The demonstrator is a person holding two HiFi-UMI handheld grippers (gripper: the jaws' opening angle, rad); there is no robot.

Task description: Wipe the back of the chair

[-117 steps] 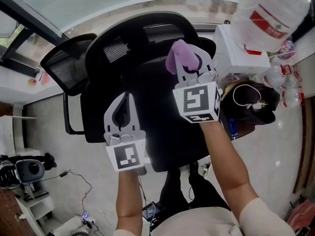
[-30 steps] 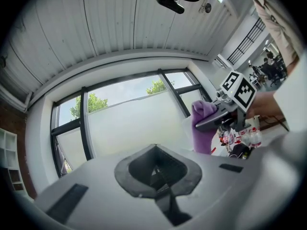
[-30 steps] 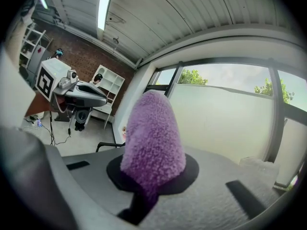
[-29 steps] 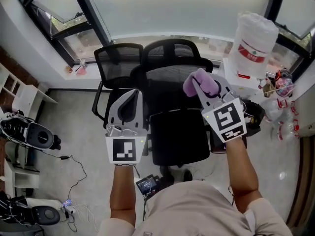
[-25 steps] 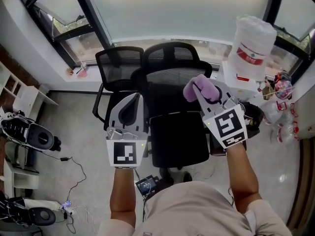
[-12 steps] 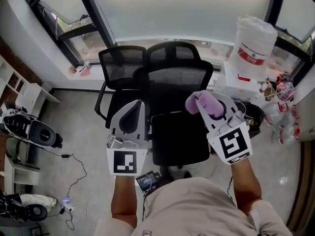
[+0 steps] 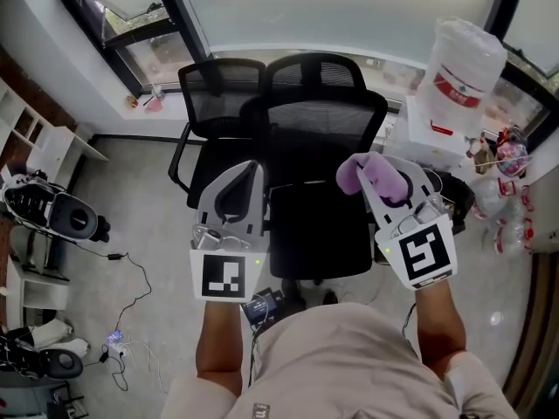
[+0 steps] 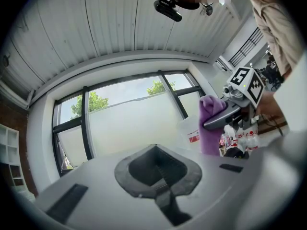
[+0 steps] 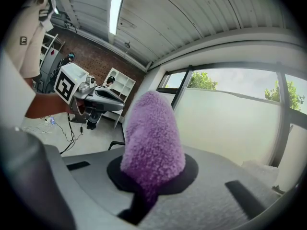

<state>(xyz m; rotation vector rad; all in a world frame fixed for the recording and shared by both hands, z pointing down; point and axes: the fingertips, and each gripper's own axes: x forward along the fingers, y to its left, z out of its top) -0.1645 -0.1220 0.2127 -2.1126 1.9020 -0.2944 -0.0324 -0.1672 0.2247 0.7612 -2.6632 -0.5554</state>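
Observation:
A black office chair stands below me by the window, its mesh back (image 7: 321, 116) upright and its seat (image 7: 319, 234) toward me. My right gripper (image 7: 371, 175) hovers over the seat's right side, shut on a fluffy purple cloth (image 7: 365, 171) (image 9: 152, 135) that is clear of the chair's back. My left gripper (image 7: 243, 175) hangs over the seat's left edge, shut with nothing in it (image 8: 158, 171). In the left gripper view, the purple cloth (image 8: 210, 131) shows at the right against the window.
A second black mesh chair (image 7: 218, 94) stands close on the left. A large water jug (image 7: 467, 55) on a white box, a dark bag and several bottles (image 7: 511, 160) crowd the right. A scooter (image 7: 48, 216) and floor cables (image 7: 131, 304) lie at left.
The right gripper and cloth have drawn back from the chair's back toward me, now over the seat. The left gripper stays beside it. The head view has pulled away from the chair.

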